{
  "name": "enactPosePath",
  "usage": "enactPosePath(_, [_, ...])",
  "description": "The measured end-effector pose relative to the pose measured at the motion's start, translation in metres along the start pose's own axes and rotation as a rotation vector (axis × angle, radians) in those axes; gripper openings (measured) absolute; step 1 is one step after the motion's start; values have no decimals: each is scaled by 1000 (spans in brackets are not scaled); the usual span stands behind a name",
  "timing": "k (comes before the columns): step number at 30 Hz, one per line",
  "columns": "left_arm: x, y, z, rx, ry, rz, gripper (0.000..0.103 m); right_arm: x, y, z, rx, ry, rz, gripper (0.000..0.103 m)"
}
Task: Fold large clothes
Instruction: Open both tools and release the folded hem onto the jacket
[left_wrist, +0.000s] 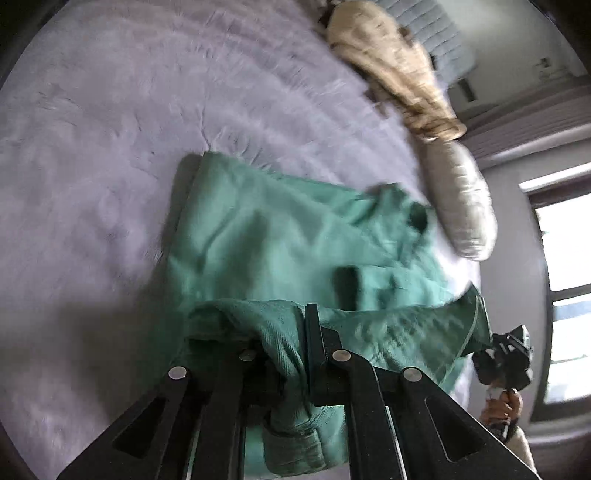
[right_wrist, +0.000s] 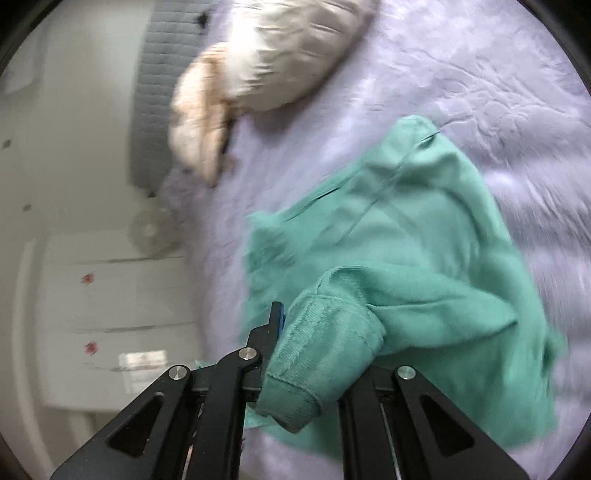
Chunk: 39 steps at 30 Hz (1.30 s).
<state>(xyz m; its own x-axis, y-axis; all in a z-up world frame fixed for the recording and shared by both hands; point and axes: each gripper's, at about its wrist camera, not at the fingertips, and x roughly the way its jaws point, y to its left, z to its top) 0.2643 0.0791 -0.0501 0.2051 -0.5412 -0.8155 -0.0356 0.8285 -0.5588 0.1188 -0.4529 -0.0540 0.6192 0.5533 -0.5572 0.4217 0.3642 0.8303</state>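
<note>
A large green sweatshirt (left_wrist: 280, 236) lies partly folded on a pale lilac bed cover (left_wrist: 110, 129). My left gripper (left_wrist: 286, 332) is shut on a bunched edge of the sweatshirt, which drapes over its fingers. The right gripper shows at the right edge of the left wrist view (left_wrist: 504, 360), holding the same raised edge. In the right wrist view my right gripper (right_wrist: 295, 325) is shut on the ribbed cuff of the sweatshirt (right_wrist: 406, 240), which hides its right finger. The rest of the garment spreads over the bed cover (right_wrist: 498, 74).
A beige pillow (left_wrist: 391, 62) and a white pillow (left_wrist: 461, 206) lie at the head of the bed, against a grey padded headboard (left_wrist: 436, 33). A window (left_wrist: 565, 288) is on the right. White drawers (right_wrist: 110, 295) stand beside the bed.
</note>
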Motion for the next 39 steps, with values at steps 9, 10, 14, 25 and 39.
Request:
enactPosePath(9, [31,15,4,36,19,38,14,44,-56,10,104,-35,46,14])
enactPosePath(10, [22,12,2,48,9,44,30,43,-56,11,107,-36,53,17])
enactPosePath(14, [-24,-9,-7,139,-93,96,87,27,-27,13,46,-38,78,52])
enactPosePath(25, [-32,-4,-33,179,-26,126,87,-18,18,-30,-192,-62,-40,50])
enactPosePath(39, [26,-62,28,146,-181,113,87,50,31,4,-300,-58,-241,20])
